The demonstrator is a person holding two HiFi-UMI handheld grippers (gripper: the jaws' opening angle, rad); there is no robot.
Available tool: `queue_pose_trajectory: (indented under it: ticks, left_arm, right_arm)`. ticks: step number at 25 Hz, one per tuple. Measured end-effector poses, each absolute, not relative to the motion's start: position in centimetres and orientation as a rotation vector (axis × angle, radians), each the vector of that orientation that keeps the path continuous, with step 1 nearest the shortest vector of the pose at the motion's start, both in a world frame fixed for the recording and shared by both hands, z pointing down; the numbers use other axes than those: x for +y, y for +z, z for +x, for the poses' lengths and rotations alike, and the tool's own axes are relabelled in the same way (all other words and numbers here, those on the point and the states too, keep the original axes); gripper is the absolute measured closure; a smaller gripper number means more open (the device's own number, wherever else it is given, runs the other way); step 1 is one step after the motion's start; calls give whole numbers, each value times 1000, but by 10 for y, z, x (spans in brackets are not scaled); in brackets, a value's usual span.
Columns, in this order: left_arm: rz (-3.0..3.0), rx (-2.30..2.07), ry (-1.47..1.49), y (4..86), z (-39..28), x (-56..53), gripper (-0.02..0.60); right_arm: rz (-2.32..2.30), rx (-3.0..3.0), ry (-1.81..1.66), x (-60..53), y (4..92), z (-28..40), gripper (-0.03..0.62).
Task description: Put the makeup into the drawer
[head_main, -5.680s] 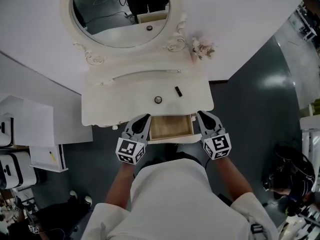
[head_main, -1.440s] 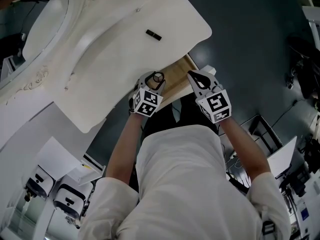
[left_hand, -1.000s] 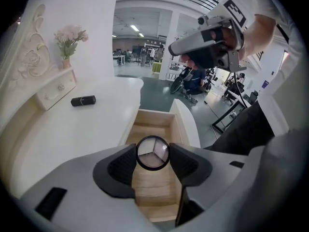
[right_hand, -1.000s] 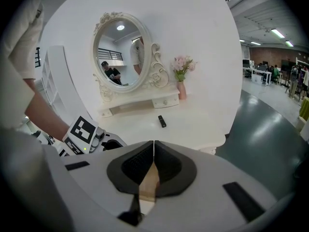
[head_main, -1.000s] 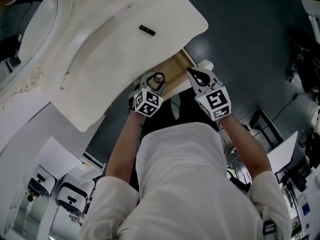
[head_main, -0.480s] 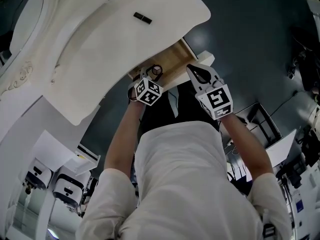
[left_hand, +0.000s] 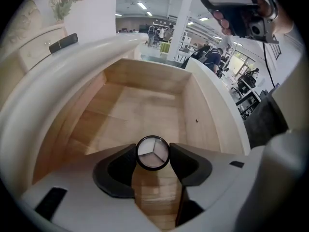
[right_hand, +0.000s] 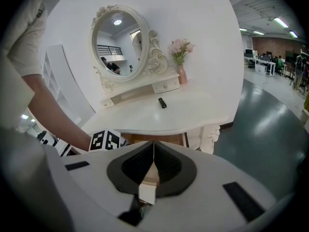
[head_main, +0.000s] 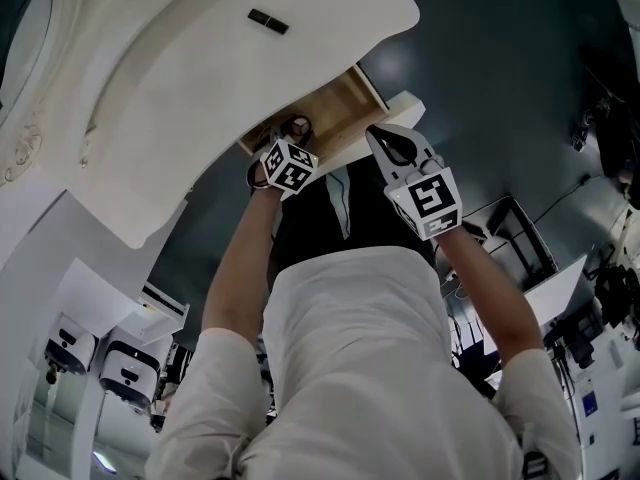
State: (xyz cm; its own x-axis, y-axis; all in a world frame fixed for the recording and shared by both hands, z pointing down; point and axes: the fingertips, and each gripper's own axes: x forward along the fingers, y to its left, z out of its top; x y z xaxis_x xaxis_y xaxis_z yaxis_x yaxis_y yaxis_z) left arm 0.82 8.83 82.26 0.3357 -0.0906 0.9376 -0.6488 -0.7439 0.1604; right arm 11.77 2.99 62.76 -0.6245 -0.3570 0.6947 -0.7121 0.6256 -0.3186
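Note:
A small round makeup compact (left_hand: 153,152) with a clear lid sits between the pads of my left gripper (left_hand: 153,158), which is shut on it. The gripper points steeply down into the open wooden drawer (left_hand: 140,105) of the white vanity table. In the head view the left gripper (head_main: 289,140) hangs over the drawer's (head_main: 345,103) left part, with the compact (head_main: 298,125) at its tip. My right gripper (head_main: 386,140) is shut and empty, near the drawer's front edge. A black makeup tube (head_main: 267,21) lies on the tabletop.
The white tabletop (head_main: 190,88) overhangs the drawer. In the right gripper view, an oval mirror (right_hand: 118,40) and a vase of flowers (right_hand: 180,57) stand at the table's back. White shelves (head_main: 100,358) stand on the floor to the left, and a dark bin (head_main: 505,238) to the right.
My left gripper has sunk with the compact from the tabletop's edge down into the drawer opening. The right gripper has dropped a little beside the drawer front.

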Motion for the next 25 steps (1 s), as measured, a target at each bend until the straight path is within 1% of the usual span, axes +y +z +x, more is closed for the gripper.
queue_pose_trajectory:
  ticks: [4,10,13,16,23,25]
  left_arm:
    - [2059,-664,1410,832,6,87,350]
    - [2004,-641,1476,844,3,91,348]
    - [1993,-621,1488,845,3,91,336]
    - [2006,-610,1497,840,4,90,310]
    - [2037,-636,1496,813,-4,90,311]
    - [2056,-682,1474,800,-6,88,321]
  right_arm:
    - [824,-2256,790,32,633,121,566]
    - [816,-2253,795,35,639,122,566]
    - [815,-2258,793,34,638,122,566]
    - [816,-2262,789,34,637,123,566]
    - [810,-2292,744,27,623,119,566]
    - [808,-2299,729,25,617,119,566]
